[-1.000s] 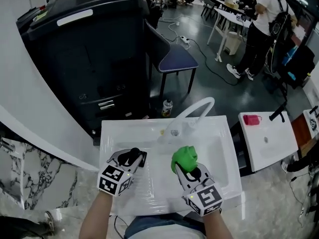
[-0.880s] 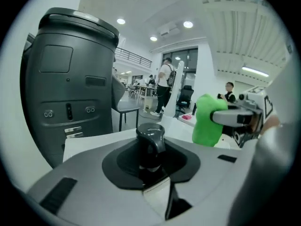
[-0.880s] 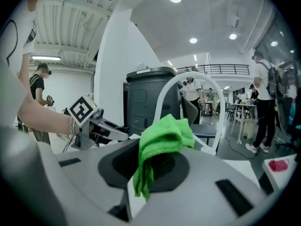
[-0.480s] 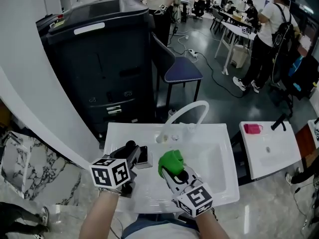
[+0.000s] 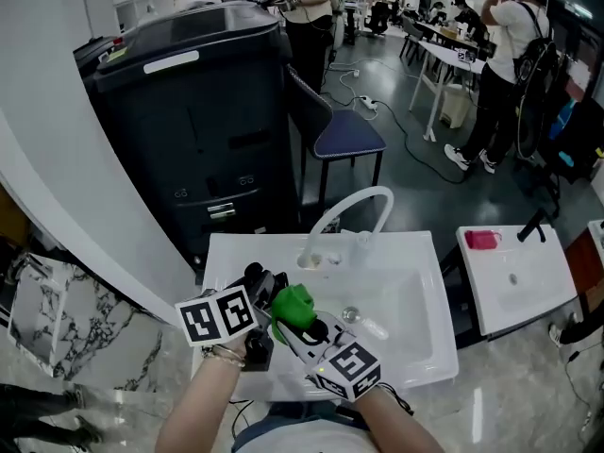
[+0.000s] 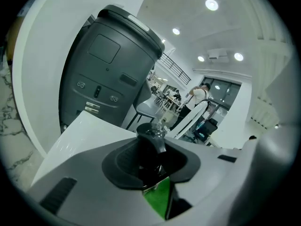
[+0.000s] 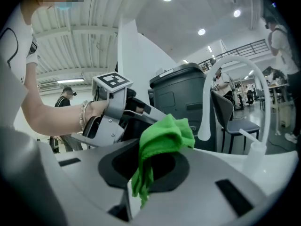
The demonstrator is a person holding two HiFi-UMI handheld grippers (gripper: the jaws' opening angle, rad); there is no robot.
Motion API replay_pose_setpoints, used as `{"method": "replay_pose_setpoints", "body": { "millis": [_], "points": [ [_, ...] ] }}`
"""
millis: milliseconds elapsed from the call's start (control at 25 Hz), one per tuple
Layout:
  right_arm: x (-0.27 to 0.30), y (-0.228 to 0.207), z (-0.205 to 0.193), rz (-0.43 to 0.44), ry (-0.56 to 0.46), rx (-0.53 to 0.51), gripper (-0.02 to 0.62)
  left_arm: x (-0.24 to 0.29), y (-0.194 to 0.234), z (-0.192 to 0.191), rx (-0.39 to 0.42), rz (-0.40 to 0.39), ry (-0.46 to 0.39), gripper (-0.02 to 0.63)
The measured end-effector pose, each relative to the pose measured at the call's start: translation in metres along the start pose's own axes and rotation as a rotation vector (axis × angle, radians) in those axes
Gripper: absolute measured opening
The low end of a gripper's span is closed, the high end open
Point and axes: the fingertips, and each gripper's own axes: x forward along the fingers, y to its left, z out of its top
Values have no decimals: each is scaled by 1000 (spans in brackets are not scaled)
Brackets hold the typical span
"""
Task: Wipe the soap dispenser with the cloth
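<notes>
Over sink (image 5: 420,281), left fingers (image 6: 80,175) tight on dark dispenser (image 6: 150,147), right fingers (image 7: 230,175) on crumpled cloth (image 7: 162,135).

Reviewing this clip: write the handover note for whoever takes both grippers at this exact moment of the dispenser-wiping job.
Left gripper: shut on the soap dispenser, held above the left side of the sink.
Right gripper: shut on the cloth, bunched up at the jaw tips.
Position: the cloth sits right beside the dispenser; whether they touch can't be confirmed.
Done: both things are picked up and brought together.
Left: rub the cloth over the dispenser's body and pump, then set both down.
</notes>
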Motion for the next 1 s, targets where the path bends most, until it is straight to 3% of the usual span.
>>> {"method": "replay_pose_setpoints", "body": {
  "millis": [200, 720, 840, 1000],
  "points": [
    [17, 2, -9, 8, 14, -22, 46, 1, -3, 2, -52, -1, -1, 106],
    [-8, -53, -73, -252, 249, 80, 46, 1, 2, 13, -103, -39, -16, 106],
    [-17, -61, -71, -282, 243, 89, 46, 2, 1, 15, -93, -44, -21, 106],
    [-29, -55, -34, -248, 124, 73, 46, 2, 6, 18, -58, -31, -26, 106]
  ]
}}
